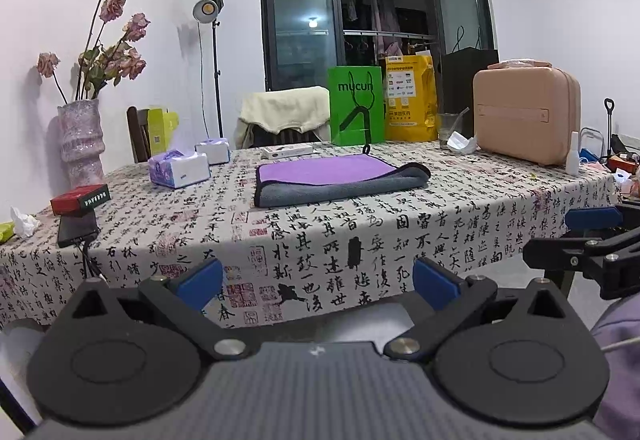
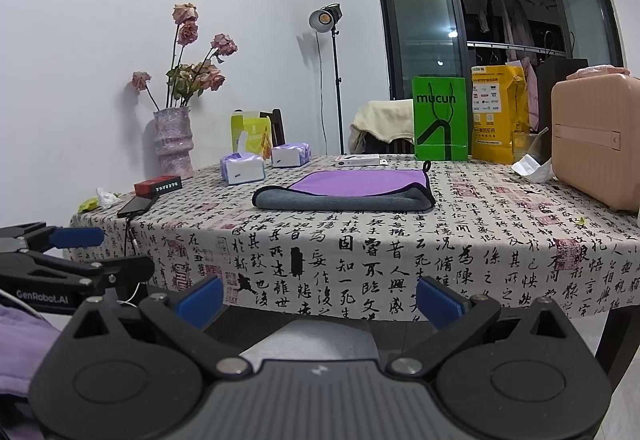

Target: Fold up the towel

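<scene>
towel folded on table | left gripper gaping, well short

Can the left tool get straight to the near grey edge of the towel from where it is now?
Probably yes. The left tool is open, held off the table's near side, and only bare tablecloth lies between it and the towel. The tissue packs sit off to the left, clear of that line.
</scene>
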Tool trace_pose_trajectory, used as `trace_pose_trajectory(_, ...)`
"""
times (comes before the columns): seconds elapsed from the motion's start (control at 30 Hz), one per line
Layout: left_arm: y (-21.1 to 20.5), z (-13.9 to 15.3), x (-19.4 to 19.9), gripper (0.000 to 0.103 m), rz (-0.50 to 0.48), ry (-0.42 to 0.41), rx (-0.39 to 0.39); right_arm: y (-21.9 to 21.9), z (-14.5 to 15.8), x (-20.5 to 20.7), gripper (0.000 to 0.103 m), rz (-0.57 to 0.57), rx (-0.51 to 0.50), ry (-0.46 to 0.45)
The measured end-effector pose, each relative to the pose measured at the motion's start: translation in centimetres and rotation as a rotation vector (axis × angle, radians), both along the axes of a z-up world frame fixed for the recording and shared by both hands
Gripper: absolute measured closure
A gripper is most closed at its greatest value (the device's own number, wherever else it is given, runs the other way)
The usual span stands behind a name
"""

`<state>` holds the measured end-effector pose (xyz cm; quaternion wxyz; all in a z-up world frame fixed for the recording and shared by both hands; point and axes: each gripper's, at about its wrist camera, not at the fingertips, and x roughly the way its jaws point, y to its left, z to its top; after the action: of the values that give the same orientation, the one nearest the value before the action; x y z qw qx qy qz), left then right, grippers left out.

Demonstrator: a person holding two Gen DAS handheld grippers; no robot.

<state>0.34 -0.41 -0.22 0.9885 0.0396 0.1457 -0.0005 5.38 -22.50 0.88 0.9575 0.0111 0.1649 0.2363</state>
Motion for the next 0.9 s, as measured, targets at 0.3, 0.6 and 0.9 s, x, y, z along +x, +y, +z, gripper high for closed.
trace_pose_trajectory(0.3, 1.3, -0.4, 1.4, 0.0, 0.04, -0.007, 0.03, -0.5, -1.3, 1.2, 0.0, -0.045, 0.026, -0.021)
trace_pose_trajectory(0.6, 2.2, -1.7, 4.7, 0.0, 0.061, 0.05, 0.037, -1.0, -2.6, 3.9, 0.0, -0.073, 0.014, -0.012)
trace_pose_trajectory(0.9, 2.5, -1.9, 7.9, 0.0, 0.076, 0.082, 0.016, -0.7, -3.1, 6.9, 0.0, -0.065, -0.01, 0.008)
